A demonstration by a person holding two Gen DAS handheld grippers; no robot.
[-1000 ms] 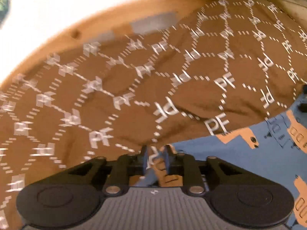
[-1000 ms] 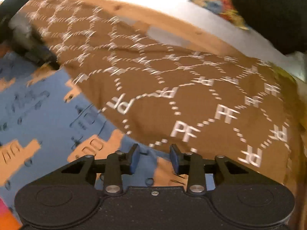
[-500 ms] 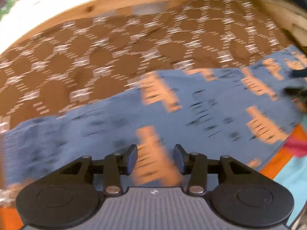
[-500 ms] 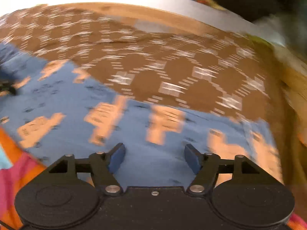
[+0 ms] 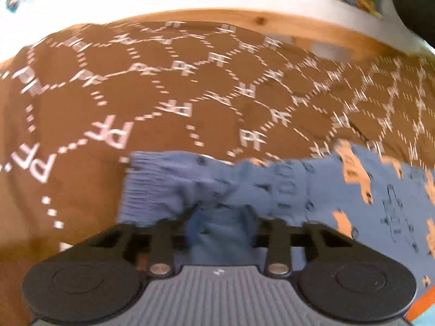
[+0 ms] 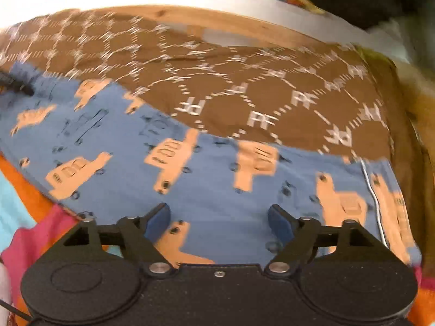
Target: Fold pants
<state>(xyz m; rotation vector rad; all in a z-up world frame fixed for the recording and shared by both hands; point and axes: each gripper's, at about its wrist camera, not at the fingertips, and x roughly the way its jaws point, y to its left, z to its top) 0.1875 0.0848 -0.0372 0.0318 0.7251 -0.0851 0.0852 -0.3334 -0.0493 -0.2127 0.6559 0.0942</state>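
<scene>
A: So, where are the pants?

B: Blue ones with orange truck print, lying flat on the brown PF-patterned blanket. Their ribbed cuff sits at the left end, on the blanket.

A: Left gripper?

B: At that cuff end. Blue fabric is bunched between its fingers, which are partly apart. Frame is blurred, so I cannot tell whether it has actually clamped the cloth.

A: Right gripper?

B: Jaws spread wide, nothing between them. It hovers over the near edge of the pants, at the end with the white drawstring.

A: Anything else around the pants?

B: A wooden rail runs beyond the blanket's far edge. An orange, pink and teal cloth shows under the pants' near edge.
</scene>
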